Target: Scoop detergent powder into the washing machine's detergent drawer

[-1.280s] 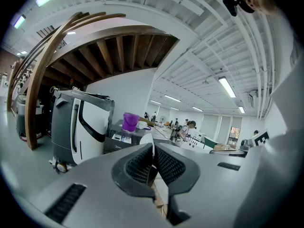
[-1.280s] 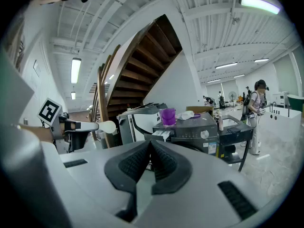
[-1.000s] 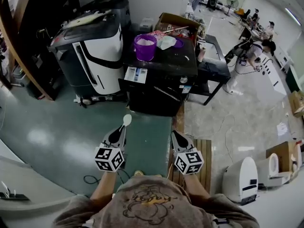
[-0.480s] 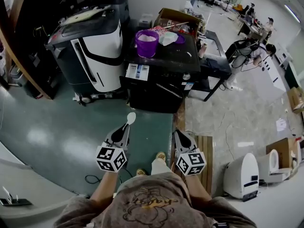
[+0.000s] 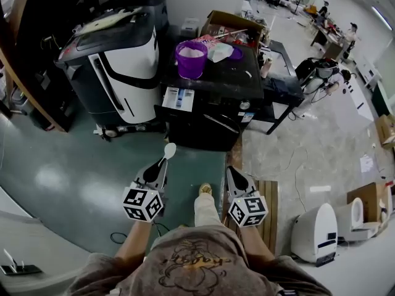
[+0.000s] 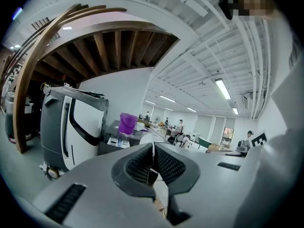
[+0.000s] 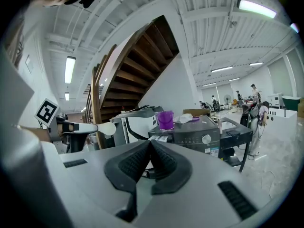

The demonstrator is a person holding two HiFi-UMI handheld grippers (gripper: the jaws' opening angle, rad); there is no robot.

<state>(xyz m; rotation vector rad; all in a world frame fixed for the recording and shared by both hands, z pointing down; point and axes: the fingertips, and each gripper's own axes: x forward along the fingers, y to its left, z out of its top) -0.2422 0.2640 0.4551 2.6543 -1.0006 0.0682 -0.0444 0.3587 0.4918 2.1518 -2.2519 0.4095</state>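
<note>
Your left gripper [image 5: 159, 166] grasps the white spoon [image 5: 168, 151] by its handle, bowl forward, ready for the purple powder tub [image 5: 189, 60]; that sits on the washing machine [image 5: 210, 113], well apart from you. Your right gripper [image 5: 232, 173] is clenched on nothing, free to assist.

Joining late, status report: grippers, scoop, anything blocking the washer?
Left gripper shut on white plastic spoon. Right gripper shut, empty. Purple tub of white powder sits on black washing machine ahead, not reached. Nothing visible in between.

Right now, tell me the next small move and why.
Probably step closer and carry the left gripper forward toward the purple cup. The gripper is shut on the white spoon, and the cup, with white powder in it, stands on top of the washing machine, well ahead of the spoon.
</note>
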